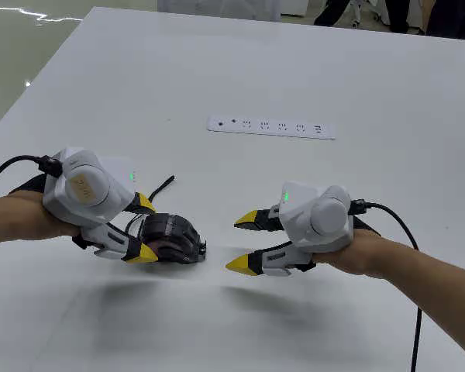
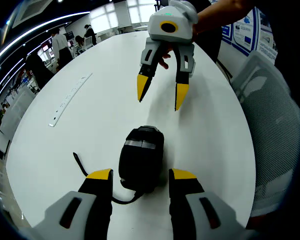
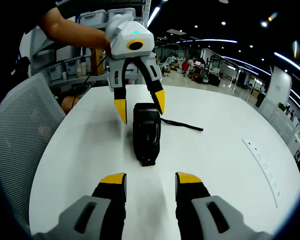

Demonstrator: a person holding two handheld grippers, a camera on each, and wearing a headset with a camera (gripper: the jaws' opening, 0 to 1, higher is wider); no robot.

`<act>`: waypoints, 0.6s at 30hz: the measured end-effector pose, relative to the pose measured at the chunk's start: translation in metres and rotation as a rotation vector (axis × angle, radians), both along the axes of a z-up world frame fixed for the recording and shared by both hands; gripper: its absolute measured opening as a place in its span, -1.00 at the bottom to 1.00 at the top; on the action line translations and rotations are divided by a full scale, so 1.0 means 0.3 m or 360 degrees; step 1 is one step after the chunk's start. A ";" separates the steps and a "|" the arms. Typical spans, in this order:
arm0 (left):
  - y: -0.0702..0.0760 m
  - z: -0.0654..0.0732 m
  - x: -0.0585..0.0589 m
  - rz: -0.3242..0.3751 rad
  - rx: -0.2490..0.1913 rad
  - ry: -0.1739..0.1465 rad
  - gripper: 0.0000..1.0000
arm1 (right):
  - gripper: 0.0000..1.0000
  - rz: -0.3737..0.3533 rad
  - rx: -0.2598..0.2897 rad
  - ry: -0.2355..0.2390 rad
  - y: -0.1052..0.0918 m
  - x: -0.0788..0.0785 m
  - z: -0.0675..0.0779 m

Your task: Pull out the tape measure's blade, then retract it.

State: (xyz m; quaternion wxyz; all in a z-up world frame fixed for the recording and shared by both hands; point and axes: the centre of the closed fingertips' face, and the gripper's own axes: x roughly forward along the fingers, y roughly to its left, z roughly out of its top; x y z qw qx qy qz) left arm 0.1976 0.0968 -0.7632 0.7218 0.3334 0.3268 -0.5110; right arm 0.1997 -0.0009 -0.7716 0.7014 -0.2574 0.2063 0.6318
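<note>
A black tape measure (image 1: 173, 237) lies on the white table (image 1: 294, 62), its blade tip facing the right gripper and no blade drawn out. My left gripper (image 1: 143, 229) is open and straddles the case's rear end; in the left gripper view the tape measure (image 2: 141, 156) sits between the yellow fingertips (image 2: 100, 175) with a thin gap on each side. My right gripper (image 1: 242, 242) hovers open a short way to the right of the case. In the right gripper view the tape measure (image 3: 147, 132) lies ahead of the right gripper (image 3: 150, 180), apart from it, with the left gripper (image 3: 140, 107) behind.
A white power strip (image 1: 271, 127) lies farther back on the table. The case's black wrist strap (image 1: 161, 187) trails toward it. A cable (image 1: 413, 310) hangs from the right gripper. A grey mesh chair (image 2: 275, 125) stands past the table's edge.
</note>
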 end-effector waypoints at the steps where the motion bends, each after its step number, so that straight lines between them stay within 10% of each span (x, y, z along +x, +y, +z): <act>1: -0.002 -0.001 0.000 -0.0006 0.0003 0.0001 -0.19 | -0.23 0.0000 -0.0006 -0.0004 0.003 0.004 -0.003; 18: 0.000 -0.046 0.011 -0.0068 0.0069 0.0058 -0.27 | -0.35 0.0062 -0.0043 0.0033 0.042 0.012 -0.050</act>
